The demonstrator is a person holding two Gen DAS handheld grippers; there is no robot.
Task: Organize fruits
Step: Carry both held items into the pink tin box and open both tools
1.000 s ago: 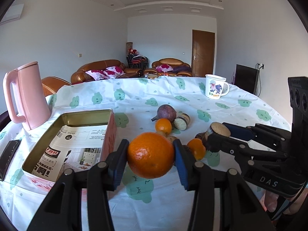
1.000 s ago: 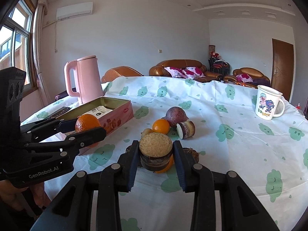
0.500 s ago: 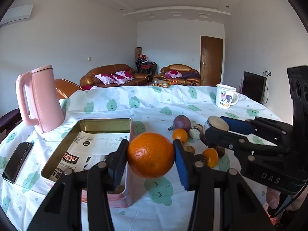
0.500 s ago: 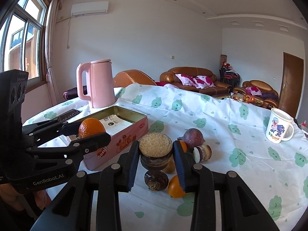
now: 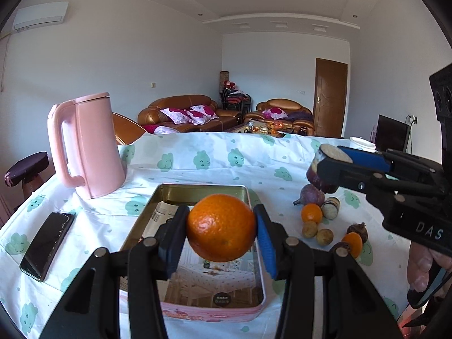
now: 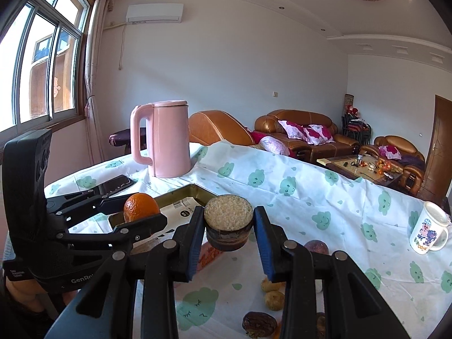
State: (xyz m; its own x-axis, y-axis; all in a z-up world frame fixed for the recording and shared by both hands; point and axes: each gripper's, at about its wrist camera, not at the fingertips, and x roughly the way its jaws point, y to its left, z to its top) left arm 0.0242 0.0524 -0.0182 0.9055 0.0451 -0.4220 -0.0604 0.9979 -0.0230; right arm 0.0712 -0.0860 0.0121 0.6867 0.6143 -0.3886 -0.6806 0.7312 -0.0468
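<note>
My left gripper (image 5: 221, 221) is shut on a large orange (image 5: 221, 227) and holds it in the air over the open metal tin (image 5: 197, 188), which is lined with printed paper. My right gripper (image 6: 228, 236) is shut on a short dark-skinned cut piece (image 6: 228, 226) with a pale grainy top, raised above the tablecloth just right of the tin (image 6: 195, 190). The right wrist view shows the left gripper (image 6: 141, 216) with the orange (image 6: 139, 206) at the tin's near corner. In the left wrist view the right gripper (image 5: 334, 162) hangs at the right.
Loose on the cloth right of the tin lie a purple round fruit (image 5: 312, 195), a small orange (image 5: 311, 213), another cut piece (image 5: 331, 207), small brown fruits (image 5: 317, 233) and one more orange (image 5: 353, 244). A pink kettle (image 5: 87, 144), a phone (image 5: 46, 244) and a mug (image 6: 428, 231) stand around.
Both grippers have risen and moved left with their loads. The orange has gone from beside the tin to over it, and the cut piece has left the fruit pile.
</note>
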